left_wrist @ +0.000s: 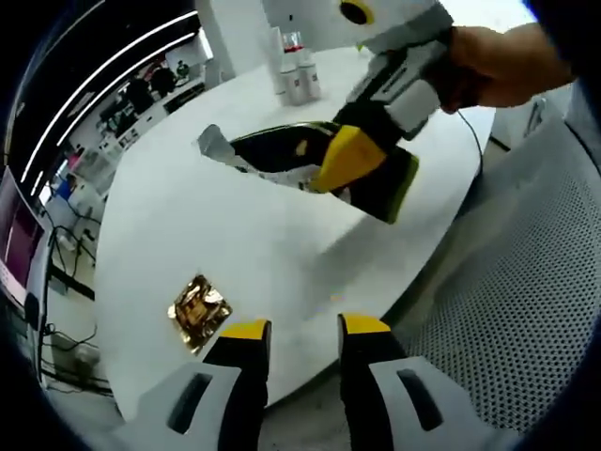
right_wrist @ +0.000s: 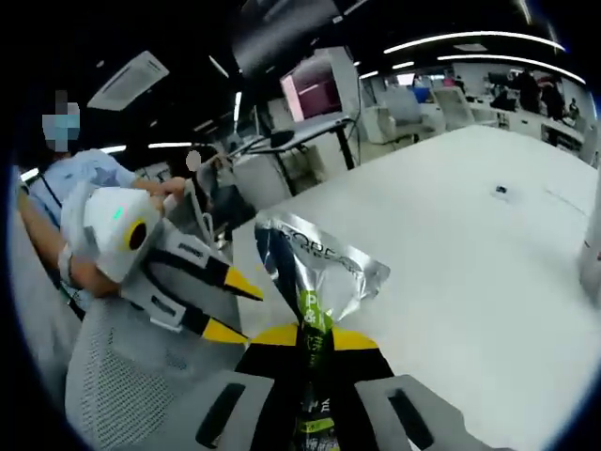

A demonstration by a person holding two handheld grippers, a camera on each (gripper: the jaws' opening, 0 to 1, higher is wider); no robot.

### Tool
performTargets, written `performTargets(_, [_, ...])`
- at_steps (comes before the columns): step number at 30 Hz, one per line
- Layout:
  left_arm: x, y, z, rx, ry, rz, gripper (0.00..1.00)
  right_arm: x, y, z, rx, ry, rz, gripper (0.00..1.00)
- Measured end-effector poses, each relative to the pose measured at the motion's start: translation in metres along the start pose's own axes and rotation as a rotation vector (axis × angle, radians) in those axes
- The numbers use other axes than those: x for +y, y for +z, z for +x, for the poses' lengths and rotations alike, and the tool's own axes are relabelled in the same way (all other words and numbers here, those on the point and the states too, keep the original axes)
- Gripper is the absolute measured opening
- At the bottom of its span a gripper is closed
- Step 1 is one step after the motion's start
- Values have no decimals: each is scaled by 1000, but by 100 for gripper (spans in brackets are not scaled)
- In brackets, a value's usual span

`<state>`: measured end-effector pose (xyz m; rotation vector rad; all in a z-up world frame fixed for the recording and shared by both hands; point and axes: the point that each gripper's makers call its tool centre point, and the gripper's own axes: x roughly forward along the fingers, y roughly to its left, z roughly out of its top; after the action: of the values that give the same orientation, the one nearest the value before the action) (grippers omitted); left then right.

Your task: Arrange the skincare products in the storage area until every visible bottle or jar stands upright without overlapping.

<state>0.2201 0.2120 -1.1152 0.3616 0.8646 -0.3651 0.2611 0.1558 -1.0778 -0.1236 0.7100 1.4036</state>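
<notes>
White table (left_wrist: 235,235): the largest surface, carrying everything else. Skincare pouch (right_wrist: 315,268), black with a silver crimped top and green print: it was lifted above the table, clamped between the jaws of the right gripper (right_wrist: 315,343), presumably so it could be carried toward the storage area and stood up. In the left gripper view the same pouch (left_wrist: 272,155) hung over the middle of the table. Cluster of upright bottles (left_wrist: 296,75): standing at the far edge, well apart from the pouch. Left gripper (left_wrist: 305,329): jaws parted and holding nothing, near the table's edge. Gold sachet (left_wrist: 199,312): lying flat just beside the left jaw.
</notes>
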Motion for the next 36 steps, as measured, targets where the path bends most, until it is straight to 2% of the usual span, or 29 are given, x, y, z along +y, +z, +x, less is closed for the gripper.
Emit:
performTargets(4, [-9,15,-4,-55,-63,-69,27,8,1,-17,-29,-8,-80,3])
performTargets(9, [-12,47,-18,-157,-142,-211,26,-6,1,-32,-75,-55,-32,3])
performTargets(12, [-15,81,-26,-301,-211,-390,28,-13,-3,-37,-78,-76,-11,3])
performTargets(13, [-17,97,-31,-373,-264,-498,28,-14,-3,-38,-83,-77,-11,3])
performTargets(14, [-17,105,-33,-414,-284,-575,28,-15,-2,-38,-85,-82,-16,3])
performTargets(15, [-14,113,-36,-477,-309,-704,28,-16,-2,-38,-82,-85,-17,3])
performTargets(17, [-16,119,-40,-539,-387,-872,26,-18,1,-42,-88,-95,4,3])
performTargets(18, [-15,120,-41,-553,-400,-912,25,-18,3,-43,-94,-97,12,3])
performTargets(19, [-16,120,-41,-563,-412,-936,22,-16,7,-44,-104,-94,17,3])
performTargets(21, [-23,120,-41,-552,-443,-873,20,-11,9,-43,-107,-84,7,4])
performTargets(25, [-30,124,-42,-551,-472,-848,32,-5,10,-41,-95,-75,-26,4])
performTargets(28, [-33,130,-46,-575,-520,-887,38,0,12,-43,-89,-69,-34,4])
performTargets(33, [-31,133,-51,-606,-537,-908,36,10,6,-41,-52,-49,-84,4])
performTargets(36, [-32,129,-48,-581,-539,-917,31,15,9,-40,-65,-37,-85,4])
